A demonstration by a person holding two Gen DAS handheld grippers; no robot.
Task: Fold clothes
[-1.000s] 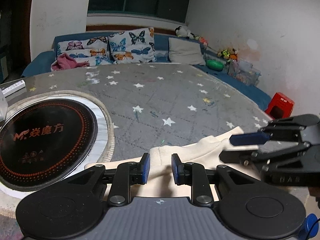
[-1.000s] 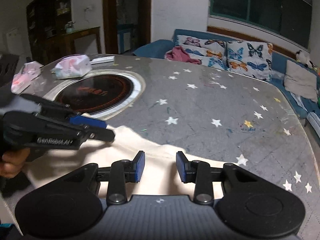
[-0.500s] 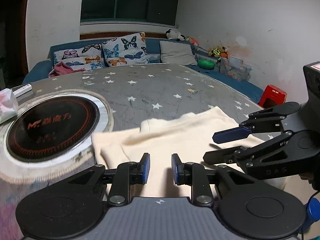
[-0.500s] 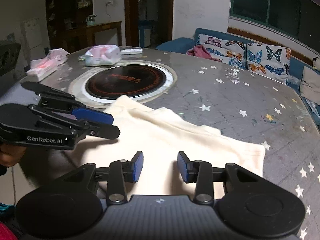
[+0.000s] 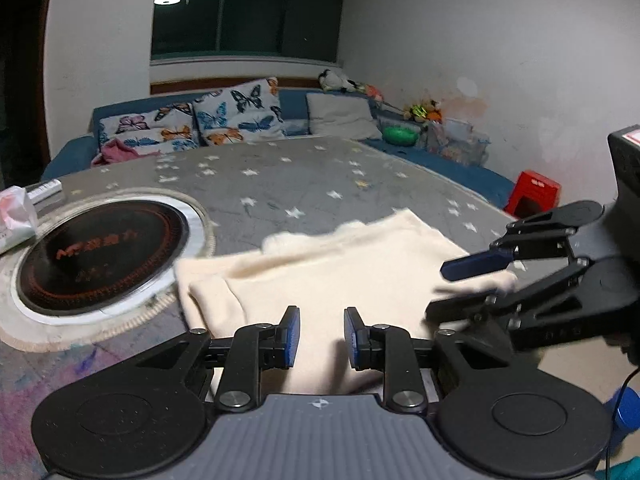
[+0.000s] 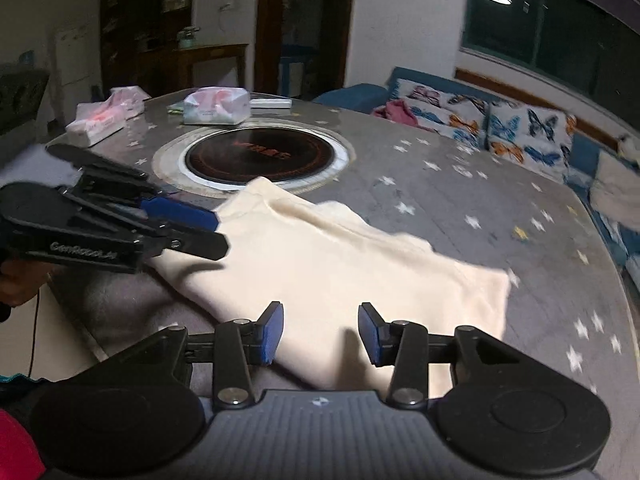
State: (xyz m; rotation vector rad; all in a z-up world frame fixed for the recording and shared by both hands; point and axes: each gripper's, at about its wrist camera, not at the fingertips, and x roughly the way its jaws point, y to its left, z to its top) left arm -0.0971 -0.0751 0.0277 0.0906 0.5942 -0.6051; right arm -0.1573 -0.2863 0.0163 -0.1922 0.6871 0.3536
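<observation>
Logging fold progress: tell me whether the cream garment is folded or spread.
Folded: the cream garment lies as a compact layered rectangle, with a doubled edge.

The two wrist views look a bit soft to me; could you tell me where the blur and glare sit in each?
Left wrist view: the cream garment has a smeared far edge, and a ceiling lamp reflects in the window. Right wrist view: table stars streak at right, and the left gripper casts a shadow on the cloth.

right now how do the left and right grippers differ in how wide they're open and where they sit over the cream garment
The right gripper stands wider open than the left gripper, whose blue pads sit closer together. The left gripper hovers over the cream garment at its end nearer the round cooktop; the right gripper is over the end away from it. Both are open, empty and above the garment's near edge.
</observation>
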